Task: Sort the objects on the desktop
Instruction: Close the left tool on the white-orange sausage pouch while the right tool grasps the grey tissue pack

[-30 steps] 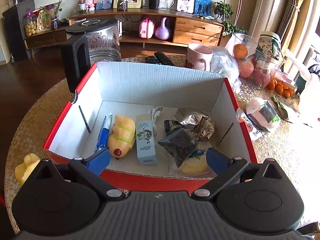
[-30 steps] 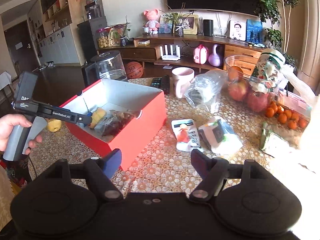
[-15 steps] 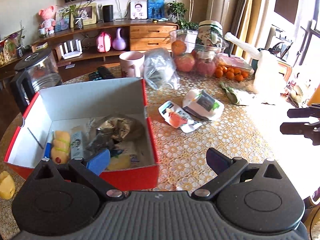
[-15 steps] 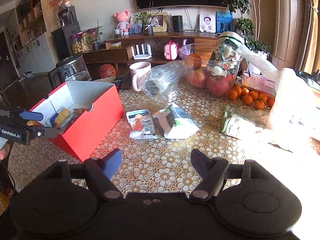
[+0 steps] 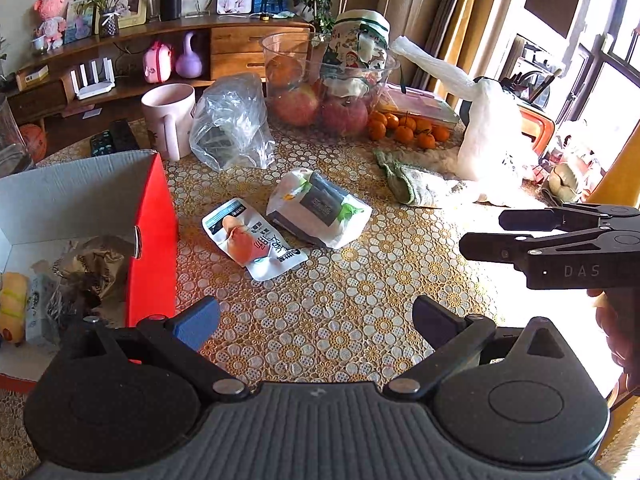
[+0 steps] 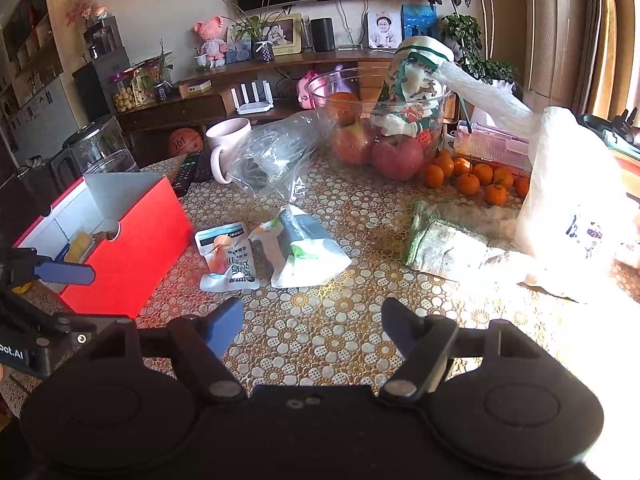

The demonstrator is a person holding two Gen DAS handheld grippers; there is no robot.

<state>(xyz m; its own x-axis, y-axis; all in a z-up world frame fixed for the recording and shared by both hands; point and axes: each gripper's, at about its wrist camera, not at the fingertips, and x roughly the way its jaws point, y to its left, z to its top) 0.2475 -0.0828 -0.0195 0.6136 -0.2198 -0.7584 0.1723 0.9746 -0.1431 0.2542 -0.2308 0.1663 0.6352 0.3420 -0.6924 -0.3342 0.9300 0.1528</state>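
Both sets of jaws stand wide apart, empty. The snack pouch [image 5: 254, 240] lies ahead of the left gripper [image 5: 316, 318], long axis diagonal; right gripper [image 6: 312, 330] comparably near.

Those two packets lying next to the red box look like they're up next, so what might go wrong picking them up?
The snack packet and the white pouch lie touching, so open tongs may drag both. Both lie flat on the lace tablecloth, so the tips could snag it. The red box stands close beside them and could get bumped.

The right claw [image 6: 312, 330] hangs open and empty over the tablecloth [image 6: 328, 344], near two snack packets [image 6: 228, 256].
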